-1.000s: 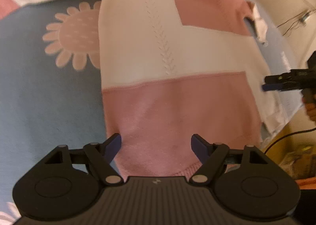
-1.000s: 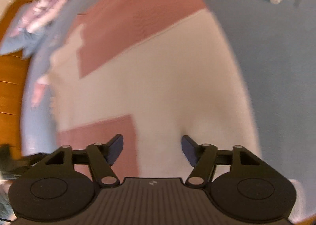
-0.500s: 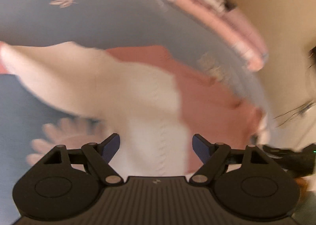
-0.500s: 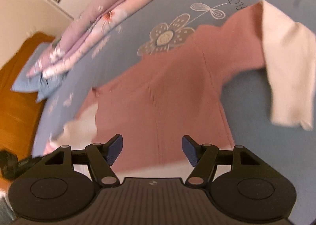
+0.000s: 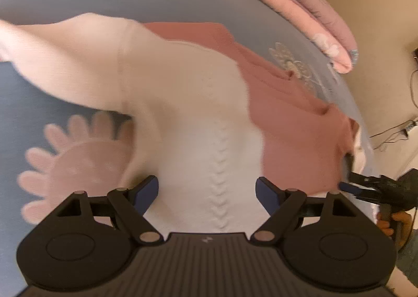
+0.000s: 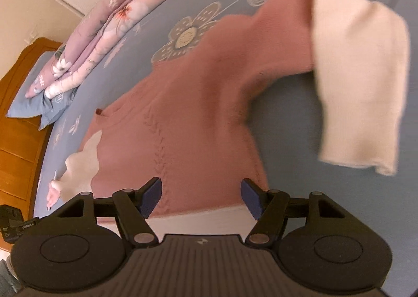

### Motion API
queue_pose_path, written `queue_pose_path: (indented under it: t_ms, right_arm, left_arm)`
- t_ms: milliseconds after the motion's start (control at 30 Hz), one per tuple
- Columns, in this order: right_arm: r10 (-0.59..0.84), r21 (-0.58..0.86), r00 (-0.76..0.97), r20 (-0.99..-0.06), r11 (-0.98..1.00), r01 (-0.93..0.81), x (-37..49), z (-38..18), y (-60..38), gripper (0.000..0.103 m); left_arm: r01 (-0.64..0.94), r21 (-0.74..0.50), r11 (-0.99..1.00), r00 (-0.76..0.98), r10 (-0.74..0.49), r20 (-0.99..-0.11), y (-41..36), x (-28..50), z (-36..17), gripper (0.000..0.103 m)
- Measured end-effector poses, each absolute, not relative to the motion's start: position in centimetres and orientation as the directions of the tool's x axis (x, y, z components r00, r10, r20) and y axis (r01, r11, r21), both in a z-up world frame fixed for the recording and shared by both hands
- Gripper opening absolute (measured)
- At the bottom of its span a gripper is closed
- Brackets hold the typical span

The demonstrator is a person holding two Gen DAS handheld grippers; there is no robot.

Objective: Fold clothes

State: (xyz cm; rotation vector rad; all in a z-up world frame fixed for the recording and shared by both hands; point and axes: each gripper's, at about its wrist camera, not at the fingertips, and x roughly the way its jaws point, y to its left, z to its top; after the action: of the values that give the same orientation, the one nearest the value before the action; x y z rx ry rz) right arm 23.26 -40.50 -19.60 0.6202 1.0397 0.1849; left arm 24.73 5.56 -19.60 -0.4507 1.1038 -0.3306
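A pink and cream knitted sweater [image 5: 209,104] lies flat on a blue flowered bedsheet [image 5: 78,4]. My left gripper [image 5: 207,191] hovers open over its cream chest panel, with nothing between the blue pads. The cream sleeve [image 5: 65,62] stretches out to the left. In the right wrist view the same sweater [image 6: 188,119] shows its pink half, and my right gripper [image 6: 199,196] is open above it, holding nothing. A pink sleeve with a cream cuff [image 6: 358,93] reaches to the right. The right gripper [image 5: 365,184] also shows at the right edge of the left wrist view, held by a hand.
A folded pink floral quilt [image 6: 104,33] lies along the far side of the bed, beside blue pillows [image 6: 34,104] and a wooden headboard [image 6: 18,145]. Past the bed edge is a beige floor with cables [image 5: 397,132].
Both views have swung from the sweater's lower body up to its chest, shoulders and sleeves. The quilt and headboard came into view. Both grippers stayed open and empty.
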Motion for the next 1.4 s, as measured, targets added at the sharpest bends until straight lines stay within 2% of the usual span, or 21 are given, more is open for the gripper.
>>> queue_pose_path:
  t_ms: [200, 333, 433, 567, 667, 700, 733, 767, 867, 967, 1067, 1133, 1267, 1400]
  right_arm:
    - [0.421, 0.539, 0.505, -0.753, 0.835, 0.108, 22.8, -19.6, -40.0, 0.075]
    - [0.422, 0.543, 0.518, -0.744, 0.833, 0.102, 22.6, -19.8, -39.7, 0.078]
    - [0.414, 0.541, 0.532, -0.738, 0.835, 0.101, 22.2, -19.9, -39.5, 0.080]
    - [0.392, 0.512, 0.526, -0.755, 0.854, 0.098, 22.5, -19.7, -38.9, 0.081]
    - [0.390, 0.502, 0.520, -0.760, 0.861, 0.087, 22.7, -19.6, -38.6, 0.083]
    - [0.390, 0.499, 0.519, -0.761, 0.863, 0.083, 22.7, -19.6, -38.5, 0.085]
    - [0.390, 0.496, 0.519, -0.761, 0.865, 0.077, 22.8, -19.6, -38.4, 0.086]
    - [0.390, 0.491, 0.520, -0.760, 0.868, 0.067, 22.8, -19.7, -38.2, 0.088]
    - [0.367, 0.443, 0.513, -0.776, 0.896, 0.029, 22.9, -19.5, -37.1, 0.091]
    - [0.330, 0.360, 0.477, -0.814, 0.932, -0.031, 23.4, -19.3, -35.7, 0.092]
    - [0.301, 0.292, 0.423, -0.855, 0.952, -0.087, 24.3, -19.0, -34.5, 0.092]
    - [0.289, 0.259, 0.390, -0.874, 0.957, -0.127, 25.0, -18.1, -33.7, 0.088]
    - [0.348, 0.251, 0.432, -0.832, 0.931, -0.265, 26.9, -14.1, -32.6, 0.082]
    - [0.354, 0.168, 0.496, -0.793, 0.909, -0.381, 32.0, -10.3, -31.1, 0.077]
  left_arm:
    - [0.029, -0.398, 0.917, 0.407, -0.374, -0.833, 4.4, 24.1, -18.4, 0.082]
    - [0.109, -0.458, 0.882, 0.480, -0.450, -0.753, 3.4, 25.3, -16.5, 0.084]
    - [0.117, -0.493, 0.862, 0.498, -0.481, -0.722, 2.4, 27.6, -17.2, 0.086]
    - [0.034, -0.401, 0.915, 0.475, -0.368, -0.799, 3.4, 28.5, -19.2, 0.084]
    - [0.013, -0.359, 0.933, 0.494, -0.318, -0.809, 6.3, 26.1, -19.1, 0.080]
    - [0.006, -0.350, 0.937, 0.496, -0.307, -0.812, 6.9, 25.5, -19.1, 0.080]
    - [-0.028, -0.314, 0.949, 0.483, -0.262, -0.836, 7.6, 24.9, -19.3, 0.088]
    - [-0.076, -0.257, 0.964, 0.454, -0.196, -0.869, 8.1, 24.6, -19.6, 0.087]
    - [-0.077, -0.219, 0.973, 0.466, -0.159, -0.871, 8.4, 23.4, -19.1, 0.087]
    - [0.005, -0.200, 0.980, 0.517, -0.174, -0.838, 7.2, 22.5, -16.5, 0.087]
    - [0.133, -0.125, 0.983, 0.543, -0.178, -0.821, 4.9, 23.3, -14.1, 0.088]
    - [0.241, -0.075, 0.968, 0.546, -0.199, -0.814, 3.1, 24.9, -13.1, 0.088]
    - [0.404, 0.023, 0.915, 0.567, -0.231, -0.791, 1.0, 29.4, -11.1, 0.088]
    - [0.493, 0.088, 0.866, 0.579, -0.251, -0.776, -0.4, 35.0, -10.7, 0.087]
